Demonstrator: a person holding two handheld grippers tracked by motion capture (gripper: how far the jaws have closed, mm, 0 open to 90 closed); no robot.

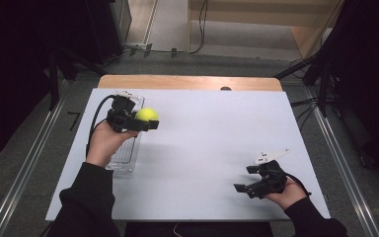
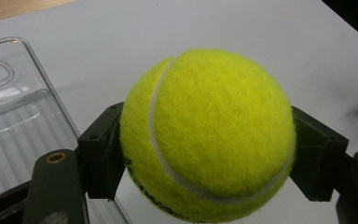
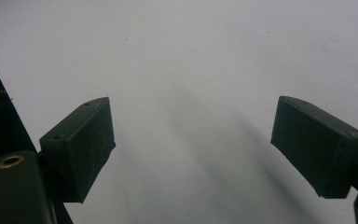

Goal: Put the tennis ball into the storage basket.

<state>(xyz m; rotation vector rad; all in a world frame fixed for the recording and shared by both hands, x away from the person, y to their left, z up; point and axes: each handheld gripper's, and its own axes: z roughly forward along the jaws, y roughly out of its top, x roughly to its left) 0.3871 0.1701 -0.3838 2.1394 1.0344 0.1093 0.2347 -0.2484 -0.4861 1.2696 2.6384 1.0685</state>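
- The left tongs are clamped on a yellow tennis ball, one black jaw pressed against each side of it; in the left gripper view the ball bulges out between the two pads, its white seam curving down the near face.
- The ball is held up off the white counter, at the far left of it, just beside the right edge of a clear plastic tray.
- The tray lies flat on the counter along its left side, long axis running away from the person; the left hand and the body of its tongs sit above the tray. In the left gripper view the tray shows ribbed and see-through, to the left of the ball.
- From above, it looks as though the ball hangs over bare counter rather than over the tray, though the angle makes this hard to settle.
- The right tongs stand wide apart with nothing between the jaws; the right gripper view shows plain white counter between the two black pads.
- The right hand holds its tongs low over the near right part of the counter, well apart from the ball and the tray, jaws pointing left.
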